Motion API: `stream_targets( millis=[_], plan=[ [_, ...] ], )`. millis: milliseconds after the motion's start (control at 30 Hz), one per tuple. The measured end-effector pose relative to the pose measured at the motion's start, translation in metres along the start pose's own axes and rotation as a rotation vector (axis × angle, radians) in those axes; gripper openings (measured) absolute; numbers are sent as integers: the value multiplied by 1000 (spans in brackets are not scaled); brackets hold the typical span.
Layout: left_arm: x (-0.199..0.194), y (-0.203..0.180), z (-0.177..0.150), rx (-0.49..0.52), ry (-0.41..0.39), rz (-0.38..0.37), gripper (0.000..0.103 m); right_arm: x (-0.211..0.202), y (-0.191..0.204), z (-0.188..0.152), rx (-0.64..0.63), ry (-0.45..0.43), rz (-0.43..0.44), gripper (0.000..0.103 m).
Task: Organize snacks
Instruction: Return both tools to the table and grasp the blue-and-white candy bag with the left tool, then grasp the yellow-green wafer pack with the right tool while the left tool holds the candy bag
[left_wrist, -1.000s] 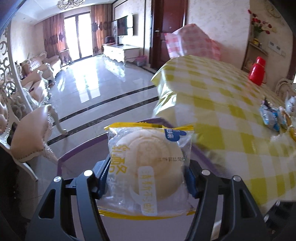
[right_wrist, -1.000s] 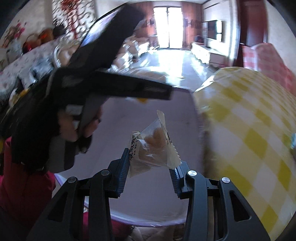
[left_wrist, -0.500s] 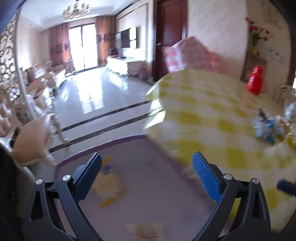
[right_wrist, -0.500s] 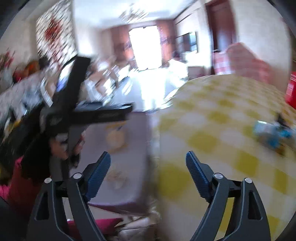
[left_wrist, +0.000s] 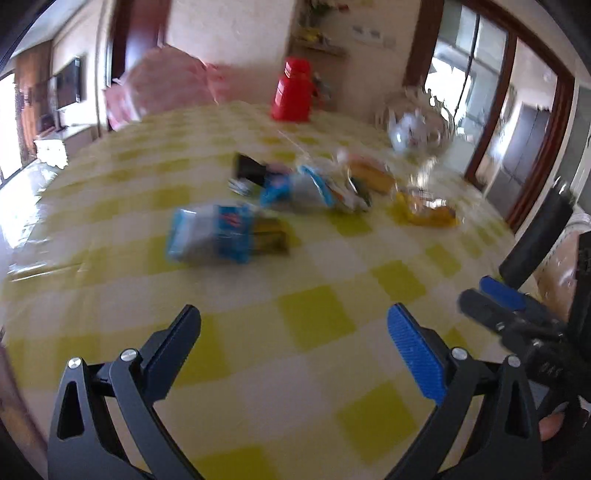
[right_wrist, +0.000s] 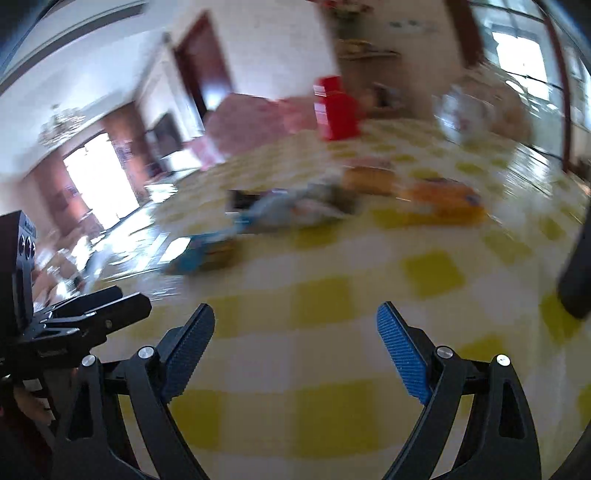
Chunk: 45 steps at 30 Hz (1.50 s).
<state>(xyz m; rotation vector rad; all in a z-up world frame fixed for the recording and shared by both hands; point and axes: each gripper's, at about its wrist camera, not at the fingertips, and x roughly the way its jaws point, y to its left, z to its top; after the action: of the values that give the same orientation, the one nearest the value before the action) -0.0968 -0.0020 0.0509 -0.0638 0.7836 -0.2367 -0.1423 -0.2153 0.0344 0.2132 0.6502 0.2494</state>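
Note:
Several wrapped snacks lie blurred on the yellow-checked table (left_wrist: 314, 321): a blue packet (left_wrist: 218, 236) nearest, a heap of blue and white packets (left_wrist: 303, 188) behind it, and orange packets (left_wrist: 424, 210) to the right. My left gripper (left_wrist: 293, 314) hangs over bare cloth short of them, its jaws opening with nothing between them. My right gripper (right_wrist: 295, 310) is open and empty over the same cloth, with the blue packet (right_wrist: 207, 251) ahead to its left and the orange packets (right_wrist: 443, 203) ahead to its right. Each gripper shows at the edge of the other's view.
A red flask (left_wrist: 293, 94) stands at the table's far side. A glass teapot (left_wrist: 417, 129) sits on a stand at the far right. A pink-covered chair back (left_wrist: 159, 88) rises behind the table's far left edge. The floor drops away on the left.
Both grippers let go of their wrapped snacks over the purple bin. Both then swung right over the table, and their jaws went from shut on packets to wide apart.

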Motion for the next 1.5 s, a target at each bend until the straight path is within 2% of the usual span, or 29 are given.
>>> stream_targets(
  millis=[33, 133, 167, 267, 400, 533, 667, 733, 800, 833, 900, 967, 1067, 1133, 1267, 1500],
  plan=[
    [7, 0, 2, -3, 3, 5, 101, 3, -13, 4, 11, 10, -19, 87],
    [28, 10, 15, -38, 8, 94, 101, 15, -36, 13, 12, 30, -55, 87],
    [36, 23, 22, -66, 15, 134, 101, 24, -39, 19, 10, 33, -62, 87],
    [45, 57, 33, -144, 41, 194, 101, 35, -42, 21, 18, 35, -47, 87],
    [63, 79, 47, -179, 106, 173, 101, 44, -41, 26, 36, 25, -4, 87],
    [82, 80, 56, -181, 103, 201, 101, 45, -42, 26, 58, 32, 12, 87],
    [94, 95, 62, -256, 102, 194, 101, 46, -44, 27, 68, 39, 21, 87],
    [99, 98, 65, -262, 94, 201, 101, 48, -41, 28, 58, 52, 9, 87],
    [99, 100, 65, -255, 71, 200, 95, 56, -29, 31, 17, 69, -27, 87],
    [98, 100, 64, -245, 53, 183, 73, 63, -17, 35, -11, 81, -19, 87],
    [94, 105, 63, -240, 23, 186, 70, 76, 8, 43, -53, 105, 40, 87],
    [88, 123, 62, -312, -9, 204, 67, 90, 40, 50, -131, 109, 100, 87],
    [77, 159, 57, -450, -48, 245, 67, 115, 83, 56, -266, 140, 167, 87],
    [73, 174, 52, -517, -70, 209, 67, 136, 105, 59, -340, 187, 194, 87],
    [77, 167, 57, -480, -48, 229, 80, 171, 127, 64, -483, 246, 221, 87],
    [83, 160, 59, -442, -25, 220, 94, 221, 152, 67, -735, 325, 269, 85]
  ],
)
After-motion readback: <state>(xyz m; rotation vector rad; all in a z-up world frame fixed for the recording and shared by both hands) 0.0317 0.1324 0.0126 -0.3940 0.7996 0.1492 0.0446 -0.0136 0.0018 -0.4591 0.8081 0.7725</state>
